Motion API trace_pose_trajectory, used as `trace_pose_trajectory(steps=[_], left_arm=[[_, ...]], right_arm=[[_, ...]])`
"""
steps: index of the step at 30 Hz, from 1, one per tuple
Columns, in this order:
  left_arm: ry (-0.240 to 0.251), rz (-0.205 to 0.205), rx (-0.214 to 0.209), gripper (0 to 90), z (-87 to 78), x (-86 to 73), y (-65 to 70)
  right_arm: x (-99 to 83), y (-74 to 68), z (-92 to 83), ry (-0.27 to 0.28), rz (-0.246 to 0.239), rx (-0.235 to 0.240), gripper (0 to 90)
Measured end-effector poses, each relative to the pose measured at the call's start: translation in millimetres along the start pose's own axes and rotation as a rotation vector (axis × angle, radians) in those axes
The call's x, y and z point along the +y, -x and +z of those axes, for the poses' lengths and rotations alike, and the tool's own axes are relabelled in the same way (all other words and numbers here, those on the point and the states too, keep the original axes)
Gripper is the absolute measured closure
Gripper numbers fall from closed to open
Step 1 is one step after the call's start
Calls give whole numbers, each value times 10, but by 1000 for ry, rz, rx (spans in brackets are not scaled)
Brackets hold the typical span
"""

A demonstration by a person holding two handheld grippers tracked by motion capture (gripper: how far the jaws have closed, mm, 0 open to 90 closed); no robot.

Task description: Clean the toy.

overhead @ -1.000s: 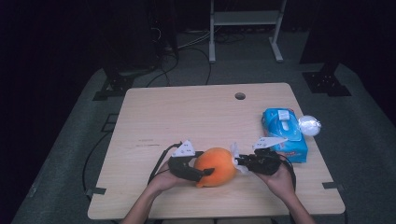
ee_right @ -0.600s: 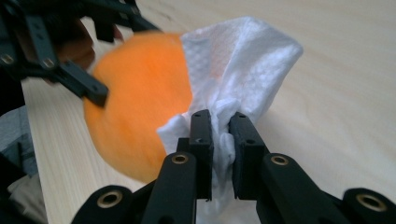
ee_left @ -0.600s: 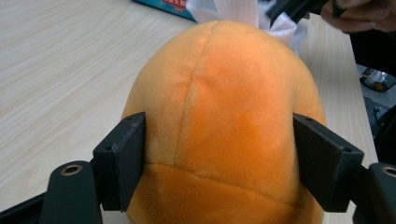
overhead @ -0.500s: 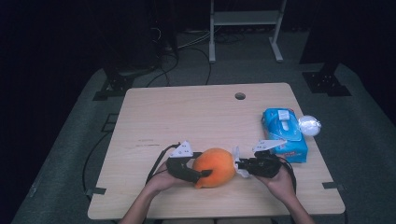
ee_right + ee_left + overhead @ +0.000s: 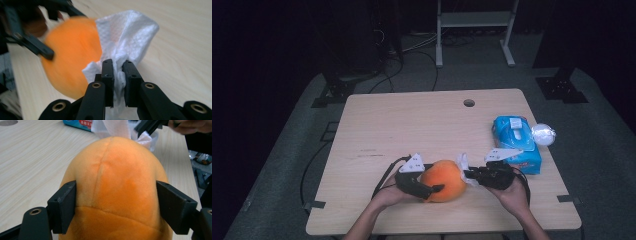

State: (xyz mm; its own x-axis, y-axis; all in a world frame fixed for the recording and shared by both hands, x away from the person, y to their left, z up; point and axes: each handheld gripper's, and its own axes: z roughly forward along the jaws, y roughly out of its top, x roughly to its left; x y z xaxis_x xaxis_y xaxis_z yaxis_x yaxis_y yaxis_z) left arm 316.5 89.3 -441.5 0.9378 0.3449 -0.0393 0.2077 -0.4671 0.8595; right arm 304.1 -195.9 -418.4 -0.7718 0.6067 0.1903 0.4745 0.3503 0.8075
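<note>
Near the desk's front edge, the soft, light plush (image 5: 115, 192) is being squeezed at its sides by the left tongs (image 5: 116, 205), whose jaws have just been opening; a limp wipe (image 5: 125, 42) is being pinched by the right tongs (image 5: 117, 72).

Left gripper (image 5: 434, 189) jaws just been opening a little — plush (image 5: 443, 180) between them, pads at its two flanks in the left gripper view, the right-hand pad seeming a touch off the fur. Plush sat slightly more upright and rounder against that gripper than a second ago, shifted a hair toward the right gripper (image 5: 468, 175). Tissue (image 5: 462, 163) at the right gripper's tip now pressed closer to the plush's side — touching it in the right gripper view.
</note>
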Motion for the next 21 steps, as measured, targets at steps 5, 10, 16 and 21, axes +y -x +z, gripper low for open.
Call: trace_pose_trajectory(steps=[5,10,16,21], left_arm=[[-14,41,16,218,36,16,67],[-6,33,11,219,41,5,63],[2,45,-1,215,88,40,90],[4,35,-9,175,76,50,54]], right_arm=[[143,-230,44,27,-94,11,800],[59,-80,44,-12,-42,-17,803],[228,-275,21,59,-61,59,802],[115,-150,138,-4,-43,28,803]])
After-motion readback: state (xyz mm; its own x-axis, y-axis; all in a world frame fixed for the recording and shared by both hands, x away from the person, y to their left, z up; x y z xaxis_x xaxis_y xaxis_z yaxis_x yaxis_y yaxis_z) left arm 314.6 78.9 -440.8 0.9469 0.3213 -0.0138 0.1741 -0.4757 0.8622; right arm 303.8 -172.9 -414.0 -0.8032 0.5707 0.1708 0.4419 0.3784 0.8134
